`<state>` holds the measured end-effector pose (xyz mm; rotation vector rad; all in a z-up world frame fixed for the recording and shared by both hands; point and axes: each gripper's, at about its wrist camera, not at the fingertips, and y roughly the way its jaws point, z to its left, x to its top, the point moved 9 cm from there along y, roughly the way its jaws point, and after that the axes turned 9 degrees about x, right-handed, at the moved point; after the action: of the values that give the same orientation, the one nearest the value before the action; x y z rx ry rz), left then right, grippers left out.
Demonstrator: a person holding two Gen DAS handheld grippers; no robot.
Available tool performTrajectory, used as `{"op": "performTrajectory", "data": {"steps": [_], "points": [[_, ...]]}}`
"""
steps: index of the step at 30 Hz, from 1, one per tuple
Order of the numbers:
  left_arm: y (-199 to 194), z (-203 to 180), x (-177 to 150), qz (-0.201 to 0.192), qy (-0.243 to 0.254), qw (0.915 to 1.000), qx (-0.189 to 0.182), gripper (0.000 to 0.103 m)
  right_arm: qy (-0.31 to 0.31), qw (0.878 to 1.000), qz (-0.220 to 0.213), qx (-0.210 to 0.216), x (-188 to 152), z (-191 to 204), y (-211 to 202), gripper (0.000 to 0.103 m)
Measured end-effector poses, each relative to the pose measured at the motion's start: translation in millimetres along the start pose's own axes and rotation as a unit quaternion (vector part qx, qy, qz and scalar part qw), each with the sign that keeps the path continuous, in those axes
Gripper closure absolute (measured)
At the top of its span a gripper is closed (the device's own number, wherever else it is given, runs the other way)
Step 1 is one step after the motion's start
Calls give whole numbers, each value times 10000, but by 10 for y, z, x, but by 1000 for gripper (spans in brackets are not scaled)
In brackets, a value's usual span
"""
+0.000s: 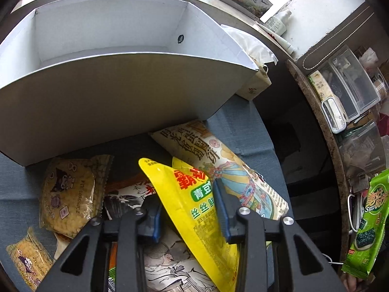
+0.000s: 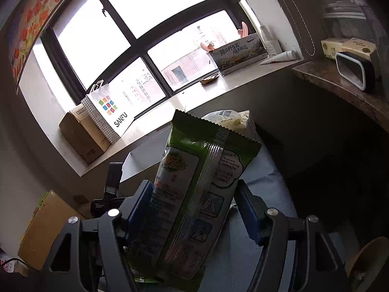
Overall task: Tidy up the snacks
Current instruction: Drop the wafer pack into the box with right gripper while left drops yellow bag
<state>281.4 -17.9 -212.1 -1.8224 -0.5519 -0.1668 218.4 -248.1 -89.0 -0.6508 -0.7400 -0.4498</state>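
Box (image 1: 109,39) w/ nothing inside; left claw (image 1: 187,209) clamps yellow pack (image 1: 194,214), right claw (image 2: 194,209) green pack (image 2: 194,194).

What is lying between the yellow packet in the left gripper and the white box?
In the left wrist view, a cream snack bag with cartoon print lies on the blue cloth between the yellow packet and the white box.

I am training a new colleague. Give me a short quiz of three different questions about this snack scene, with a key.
1. True or false: the white box already holds snacks.
2. Which packet is in the left gripper? A) yellow packet B) green packet C) brown Kuromi packet
3. Fill in: the right gripper holds the ___ packet.

Key: 1 false, no snack shows inside; 2 A; 3 green.
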Motion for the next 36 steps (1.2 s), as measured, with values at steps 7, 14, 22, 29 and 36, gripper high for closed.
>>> {"op": "performTrajectory", "data": {"steps": [7, 14, 22, 29, 36], "points": [[-776, 174, 56, -1127, -342, 9908, -672, 68, -240, 9996, 123, 6, -54, 141, 128, 30], [-1776, 377, 194, -2469, -182, 9673, -549, 68, -790, 9958, 454, 123, -39, 460, 559, 30], [-2037, 858, 1143, -2975, -110, 9535, 480, 68, -1728, 9804, 852, 401, 560, 1046, 1752, 30], [-1484, 1127, 1716, -2275, 17, 9653, 1283, 68, -2025, 9666, 1548, -272, 1006, 975, 3002, 30], [-1186, 1213, 1831, -2034, -27, 9626, 1790, 56, -1799, 9656, 1808, -505, 1046, 755, 3574, 14]]}}
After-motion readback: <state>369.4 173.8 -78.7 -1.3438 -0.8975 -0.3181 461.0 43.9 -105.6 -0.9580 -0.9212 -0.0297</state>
